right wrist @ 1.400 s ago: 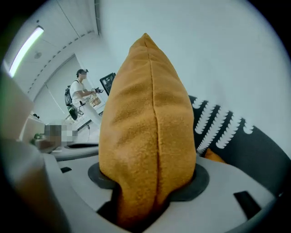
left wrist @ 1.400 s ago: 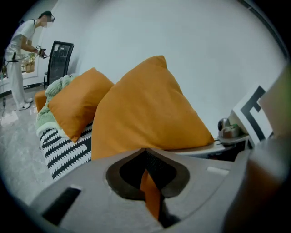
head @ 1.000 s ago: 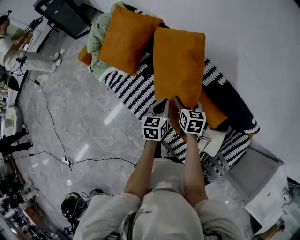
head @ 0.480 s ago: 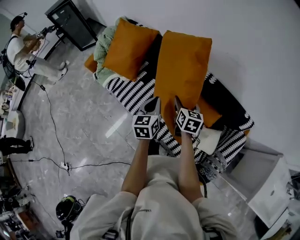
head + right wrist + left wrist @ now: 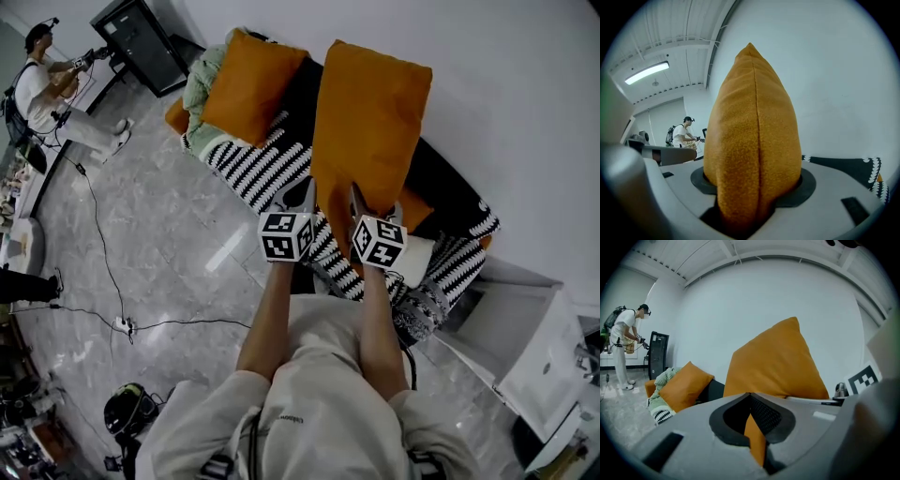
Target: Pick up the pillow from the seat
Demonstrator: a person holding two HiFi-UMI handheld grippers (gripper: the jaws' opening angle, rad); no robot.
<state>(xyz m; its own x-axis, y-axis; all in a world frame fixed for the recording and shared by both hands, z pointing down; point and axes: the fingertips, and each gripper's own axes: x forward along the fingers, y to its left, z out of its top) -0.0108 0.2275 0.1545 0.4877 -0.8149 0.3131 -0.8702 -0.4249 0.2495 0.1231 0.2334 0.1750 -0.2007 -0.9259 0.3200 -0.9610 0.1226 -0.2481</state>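
Orange fabric is filling the right gripper view, where the right gripper [image 5: 754, 201] is clamping the thick, seamed edge of the pillow [image 5: 752, 131]. Its fingers [image 5: 829, 197] are standing about half open and pressing on the bulging cloth from both sides. In the left gripper view, the left gripper [image 5: 754, 441] is pinching a thin fold at the pillow's corner, with its fingers [image 5: 693, 441] almost together around that sliver of cloth.

From the head view, both grippers are holding the near edge side by side, the left gripper [image 5: 298, 199] just beside the right gripper [image 5: 359, 202]. The pillow [image 5: 370, 122] is hanging raised above the striped seat [image 5: 272, 173] of the sofa, and its far end is tilting up towards the white wall [image 5: 506, 103].

Farther along the sofa, a second orange pillow [image 5: 248, 89] is leaning beside a green blanket [image 5: 199, 89]. Well away, a person [image 5: 47, 89] is standing on the grey floor [image 5: 150, 244].
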